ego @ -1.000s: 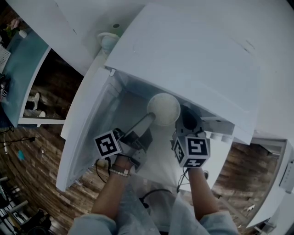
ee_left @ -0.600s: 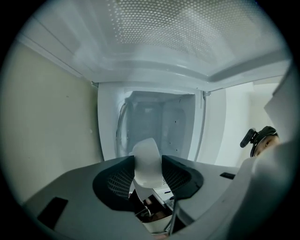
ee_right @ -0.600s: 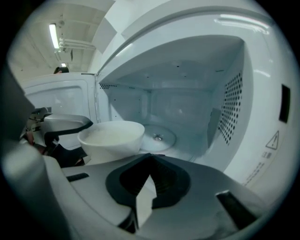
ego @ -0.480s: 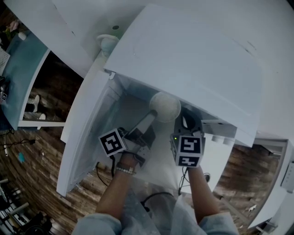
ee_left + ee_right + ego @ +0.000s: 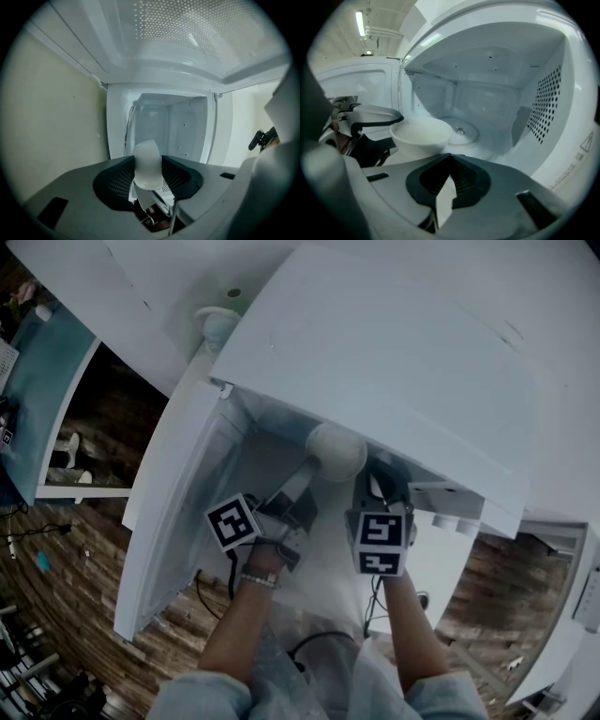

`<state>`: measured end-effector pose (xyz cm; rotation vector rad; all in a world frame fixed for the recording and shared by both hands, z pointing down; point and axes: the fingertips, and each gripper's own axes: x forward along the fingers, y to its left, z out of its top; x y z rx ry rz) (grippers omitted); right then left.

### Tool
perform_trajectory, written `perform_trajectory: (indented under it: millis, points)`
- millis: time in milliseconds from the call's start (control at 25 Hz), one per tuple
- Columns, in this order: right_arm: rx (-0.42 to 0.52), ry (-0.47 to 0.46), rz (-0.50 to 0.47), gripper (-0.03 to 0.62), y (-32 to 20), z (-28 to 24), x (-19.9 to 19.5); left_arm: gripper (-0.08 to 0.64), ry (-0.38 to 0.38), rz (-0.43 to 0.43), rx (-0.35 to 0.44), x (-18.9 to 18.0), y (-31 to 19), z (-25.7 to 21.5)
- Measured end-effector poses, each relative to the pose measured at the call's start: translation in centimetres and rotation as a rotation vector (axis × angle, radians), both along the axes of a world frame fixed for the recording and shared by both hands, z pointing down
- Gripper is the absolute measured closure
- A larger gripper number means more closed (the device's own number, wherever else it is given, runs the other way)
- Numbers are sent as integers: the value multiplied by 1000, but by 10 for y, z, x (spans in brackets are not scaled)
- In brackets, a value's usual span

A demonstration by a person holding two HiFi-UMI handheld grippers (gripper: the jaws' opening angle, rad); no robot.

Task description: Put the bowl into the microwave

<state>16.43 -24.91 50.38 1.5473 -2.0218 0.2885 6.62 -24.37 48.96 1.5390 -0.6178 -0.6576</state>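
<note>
A cream bowl (image 5: 336,451) hangs at the mouth of the open white microwave (image 5: 375,362), just in front of the glass turntable (image 5: 461,131). My left gripper (image 5: 305,479) comes in from the left and is shut on the bowl's (image 5: 423,133) near-left rim. In the left gripper view a white strip of the bowl (image 5: 147,164) stands between the jaws of the left gripper (image 5: 148,183). My right gripper (image 5: 373,486) is beside the bowl on its right, shut and holding nothing. The bowl looks empty. I cannot tell whether it touches the microwave floor.
The microwave door (image 5: 178,512) swings wide open to the left. The oven's right inner wall (image 5: 546,108) is perforated and close to my right gripper (image 5: 449,180). A pale cup-like object (image 5: 217,322) stands behind the microwave. A blue table (image 5: 42,381) is at far left.
Both grippers and the bowl have shifted a little farther toward the microwave cavity. The left gripper's hold on the bowl's rim is unchanged.
</note>
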Motion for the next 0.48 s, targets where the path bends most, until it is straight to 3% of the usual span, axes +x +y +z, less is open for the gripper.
perform_trajectory:
  millis: [240, 480]
  points:
    - [-18, -10, -14, 588, 4, 2, -4, 379, 3, -12, -4, 2, -7, -1]
    - [-38, -100, -47, 564, 11, 7, -12, 379, 10, -19, -11, 3, -11, 0]
